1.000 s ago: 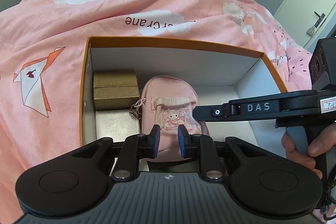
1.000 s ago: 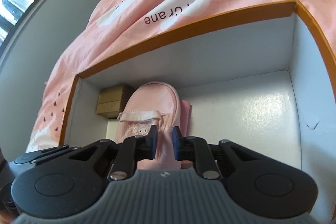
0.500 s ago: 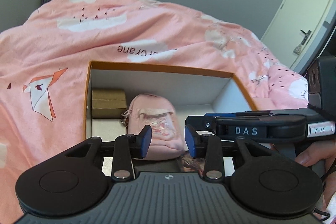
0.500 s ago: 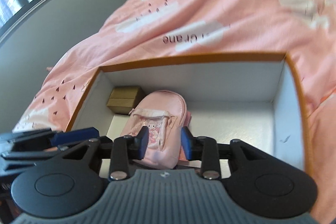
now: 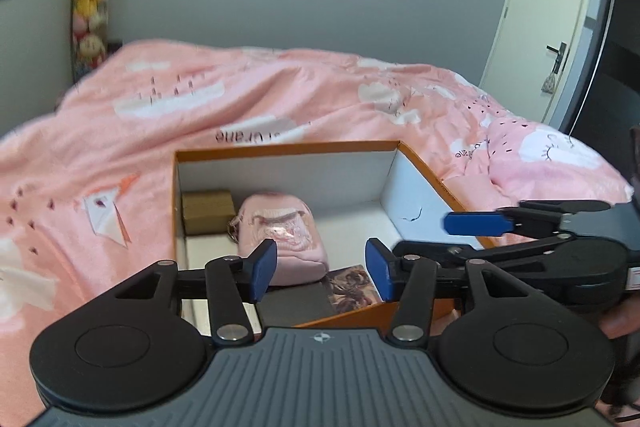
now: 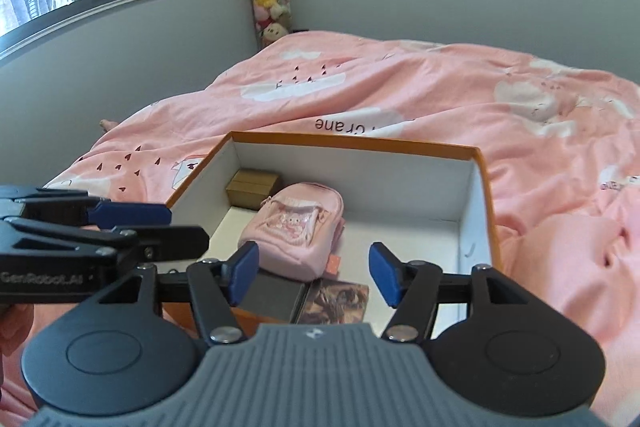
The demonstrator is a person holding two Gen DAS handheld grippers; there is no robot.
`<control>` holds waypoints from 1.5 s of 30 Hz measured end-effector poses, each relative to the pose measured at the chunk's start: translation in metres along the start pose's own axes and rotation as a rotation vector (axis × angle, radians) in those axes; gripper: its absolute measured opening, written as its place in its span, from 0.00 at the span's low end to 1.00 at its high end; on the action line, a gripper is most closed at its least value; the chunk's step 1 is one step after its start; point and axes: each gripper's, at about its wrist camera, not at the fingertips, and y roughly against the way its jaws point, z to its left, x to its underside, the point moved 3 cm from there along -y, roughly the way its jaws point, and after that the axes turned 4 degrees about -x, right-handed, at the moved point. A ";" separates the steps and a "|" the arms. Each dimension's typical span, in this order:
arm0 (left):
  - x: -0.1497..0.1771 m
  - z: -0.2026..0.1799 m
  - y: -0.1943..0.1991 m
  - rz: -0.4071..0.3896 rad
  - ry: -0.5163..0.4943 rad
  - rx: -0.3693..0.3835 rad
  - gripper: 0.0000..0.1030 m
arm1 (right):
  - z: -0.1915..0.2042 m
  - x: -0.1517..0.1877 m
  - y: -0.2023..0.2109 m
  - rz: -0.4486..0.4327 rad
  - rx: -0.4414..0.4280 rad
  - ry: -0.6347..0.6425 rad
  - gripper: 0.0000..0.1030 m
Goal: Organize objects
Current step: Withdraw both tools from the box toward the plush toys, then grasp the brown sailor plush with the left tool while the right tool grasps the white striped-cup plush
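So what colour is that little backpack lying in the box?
Pale pink backpack, with a cartoon print on its front pocket; the right wrist view shows it best.

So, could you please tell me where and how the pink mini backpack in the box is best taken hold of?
Probably from above, across its width. The pink mini backpack lies flat, front pocket up, in the orange box, with a gold box near its top left corner. A claw closing on its two long sides at mid-body should pinch the soft fabric; the right side has bare floor.
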 end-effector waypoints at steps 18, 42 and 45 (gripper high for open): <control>0.049 -0.003 0.030 -0.011 0.005 -0.027 0.62 | 0.028 0.066 0.032 0.058 0.056 0.103 0.80; 0.100 0.005 0.015 0.426 0.034 0.108 0.73 | 0.033 0.109 0.020 0.358 0.017 0.059 0.69; 0.104 0.008 0.007 0.461 0.064 0.098 0.72 | 0.031 0.112 0.016 0.374 0.009 0.042 0.63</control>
